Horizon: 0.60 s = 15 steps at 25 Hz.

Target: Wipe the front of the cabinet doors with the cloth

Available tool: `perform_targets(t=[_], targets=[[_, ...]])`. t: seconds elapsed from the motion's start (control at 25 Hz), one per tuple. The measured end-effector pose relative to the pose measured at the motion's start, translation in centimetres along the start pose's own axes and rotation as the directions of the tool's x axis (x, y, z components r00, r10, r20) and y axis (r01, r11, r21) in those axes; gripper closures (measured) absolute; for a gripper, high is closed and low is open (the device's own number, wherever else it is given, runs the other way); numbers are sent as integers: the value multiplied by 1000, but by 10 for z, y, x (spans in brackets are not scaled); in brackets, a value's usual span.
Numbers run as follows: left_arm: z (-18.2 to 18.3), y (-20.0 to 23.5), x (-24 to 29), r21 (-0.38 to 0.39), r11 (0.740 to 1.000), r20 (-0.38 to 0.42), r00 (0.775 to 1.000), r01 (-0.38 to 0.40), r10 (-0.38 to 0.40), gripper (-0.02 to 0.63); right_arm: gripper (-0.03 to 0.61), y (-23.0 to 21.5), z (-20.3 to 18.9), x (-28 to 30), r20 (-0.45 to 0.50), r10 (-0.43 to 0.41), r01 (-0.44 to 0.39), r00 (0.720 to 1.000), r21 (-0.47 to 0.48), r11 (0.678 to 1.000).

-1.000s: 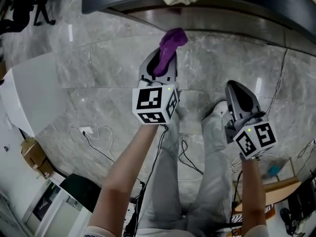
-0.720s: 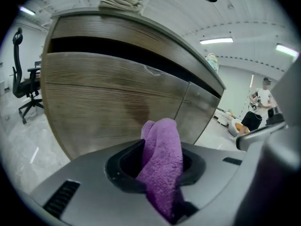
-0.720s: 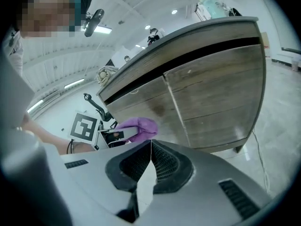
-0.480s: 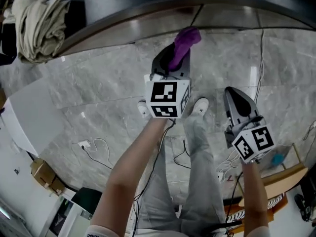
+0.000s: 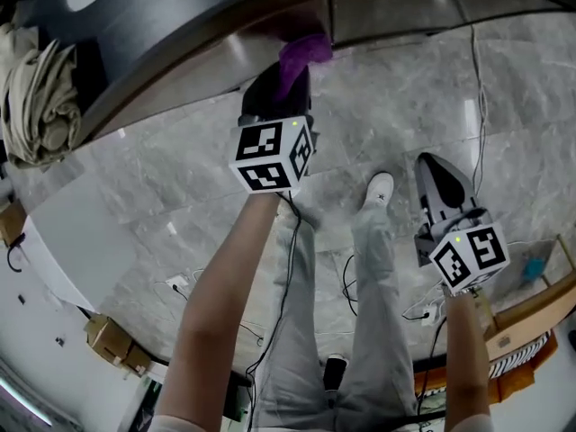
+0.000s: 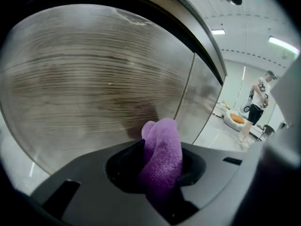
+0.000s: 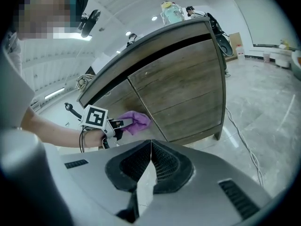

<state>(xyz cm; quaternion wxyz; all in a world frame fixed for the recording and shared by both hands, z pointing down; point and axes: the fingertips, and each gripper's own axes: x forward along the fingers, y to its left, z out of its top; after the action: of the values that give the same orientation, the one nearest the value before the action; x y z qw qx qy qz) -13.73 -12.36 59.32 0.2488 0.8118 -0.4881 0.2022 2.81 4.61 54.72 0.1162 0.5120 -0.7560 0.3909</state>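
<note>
Grey marble floor fronts the wood-grain cabinet doors, where the left gripper, clenched on the purple cloth, holds it at the left door beside the seam, so wiping seems barely begun, while the right gripper hangs closed and empty, well apart.

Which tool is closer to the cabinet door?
Left. The left tool holds the cloth right up at the door; the right tool, shut and empty, hangs back from it.
</note>
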Motion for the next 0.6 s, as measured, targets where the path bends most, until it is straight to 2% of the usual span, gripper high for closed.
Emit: perform_targets(t=[0.32, 0.6], targets=[[-18, 92, -50, 12, 998, -17, 998, -55, 55, 512, 552, 62, -22, 31, 3, 11, -11, 1000, -10, 1000], [-50, 211, -106, -2, 980, -67, 978, -197, 196, 512, 552, 133, -43, 79, -16, 73, -73, 997, -25, 997]])
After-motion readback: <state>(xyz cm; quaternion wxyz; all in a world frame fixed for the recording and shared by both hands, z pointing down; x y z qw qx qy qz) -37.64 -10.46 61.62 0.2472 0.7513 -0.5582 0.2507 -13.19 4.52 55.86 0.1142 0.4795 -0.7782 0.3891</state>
